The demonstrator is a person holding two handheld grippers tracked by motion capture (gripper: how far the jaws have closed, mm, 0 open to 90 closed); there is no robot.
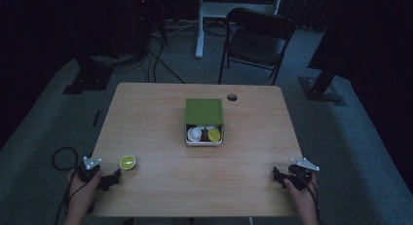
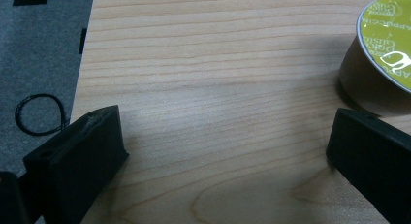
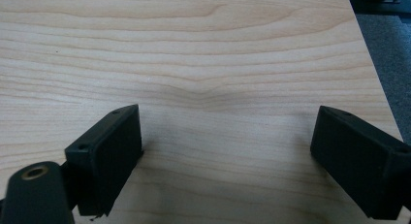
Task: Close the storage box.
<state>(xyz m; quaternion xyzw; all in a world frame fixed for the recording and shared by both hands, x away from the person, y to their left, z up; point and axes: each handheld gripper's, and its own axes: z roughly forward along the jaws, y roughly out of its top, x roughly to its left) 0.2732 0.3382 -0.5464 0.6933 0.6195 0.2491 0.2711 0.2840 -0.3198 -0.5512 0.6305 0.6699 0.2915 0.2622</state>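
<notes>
A green-lidded coffee capsule lies on the wooden table near its front left corner. My left gripper rests just to the capsule's left, open, jaws wide apart over bare wood. In the left gripper view the capsule sits ahead of the right jaw, apart from it. At mid-table a white box with a green lid slid back holds several capsules. My right gripper rests open at the front right, bare wood between its jaws.
A black folding chair and a white stand stand beyond the table's far edge. A cable hole is near the far edge. A looped black cable lies on the grey carpet at left.
</notes>
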